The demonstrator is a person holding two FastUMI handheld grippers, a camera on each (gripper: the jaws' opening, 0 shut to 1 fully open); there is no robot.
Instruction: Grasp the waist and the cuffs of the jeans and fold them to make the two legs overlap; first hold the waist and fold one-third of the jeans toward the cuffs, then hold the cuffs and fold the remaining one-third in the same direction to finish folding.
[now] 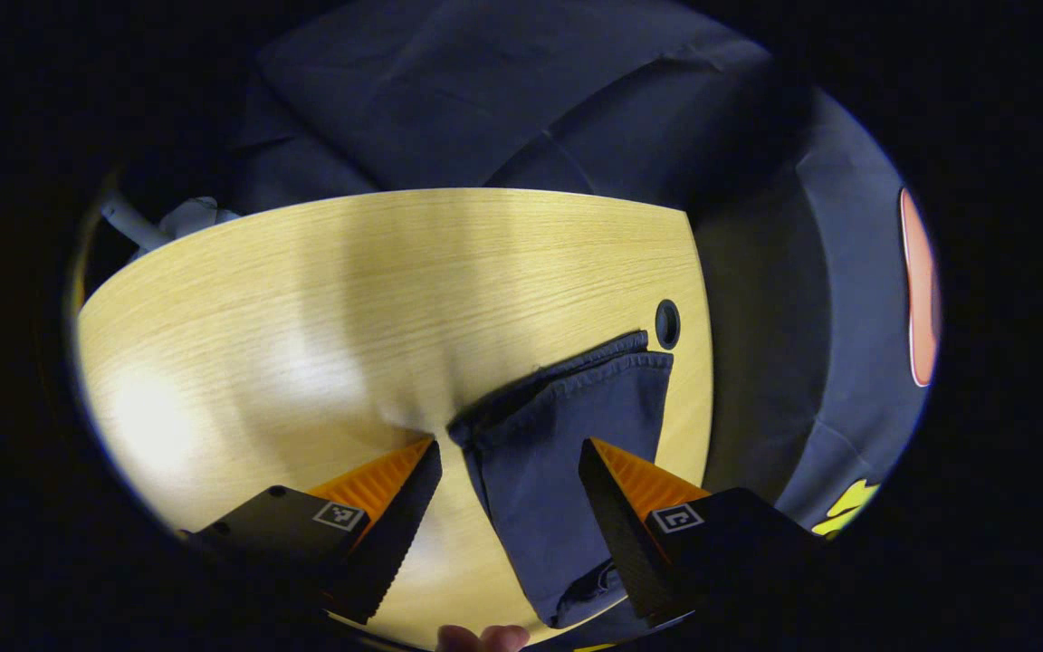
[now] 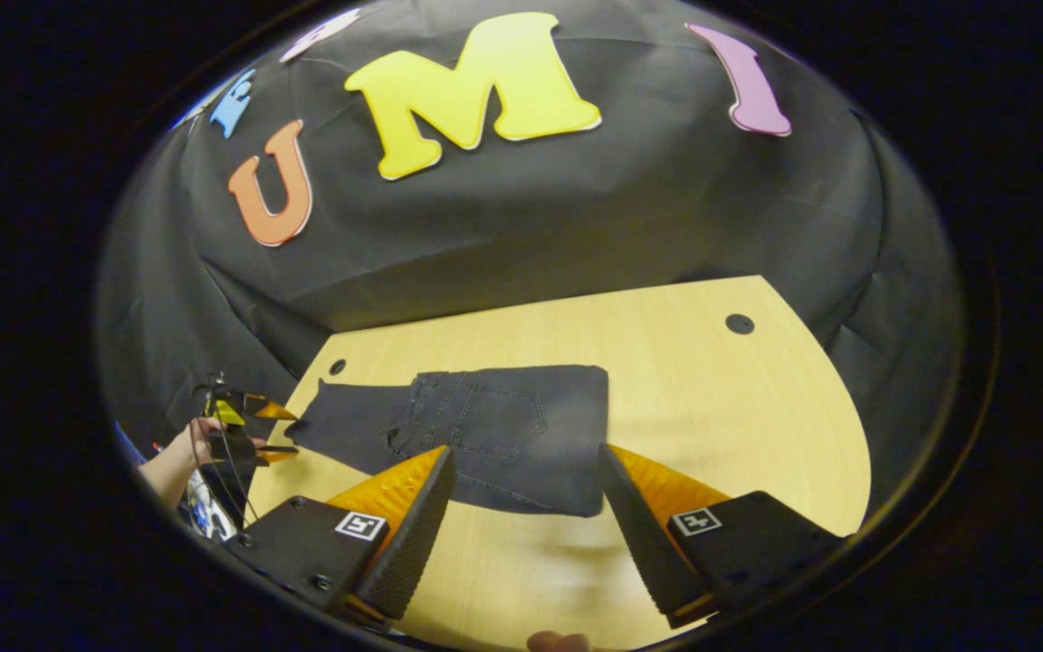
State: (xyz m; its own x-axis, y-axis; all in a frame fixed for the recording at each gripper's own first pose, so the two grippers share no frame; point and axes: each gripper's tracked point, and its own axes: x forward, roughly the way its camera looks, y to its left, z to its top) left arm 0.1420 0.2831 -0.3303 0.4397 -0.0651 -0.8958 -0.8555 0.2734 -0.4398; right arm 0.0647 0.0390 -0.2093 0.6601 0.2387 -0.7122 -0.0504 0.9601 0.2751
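Dark jeans [image 2: 485,435] lie flat on the table [image 2: 712,407], legs already overlapped, with the waist third folded over so the back pocket faces up and a clean fold edge sits on the side nearer the right gripper [image 2: 521,493]. The cuffs [image 1: 576,389] stick out at the far end, just by a grommet hole [image 1: 667,323] near the table edge. In the left gripper view the left gripper [image 1: 508,480] has jaws wide apart, straddling the cuff end from above, holding nothing; can't tell if the tips touch cloth yet. The same gripper and a hand [image 2: 186,448] show small at the far left of the right gripper view, at the cuff end. Right gripper jaws are also spread wide, empty, hovering above the table short of the folded edge. Handling guess: denim is soft but fairly thick and heavyish, doesn't slip much, not fragile; the stacked layers will sag and drag, and the top layer can peel off the lower one if only it is pinched. Best hold looks like the hemmed cuff edge, which is stiffer from the stitching, taking both legs' layers at once, one gripper per corner if possible. Lift low and carry over the folded part so the stack doesn't shift on the smooth wood.
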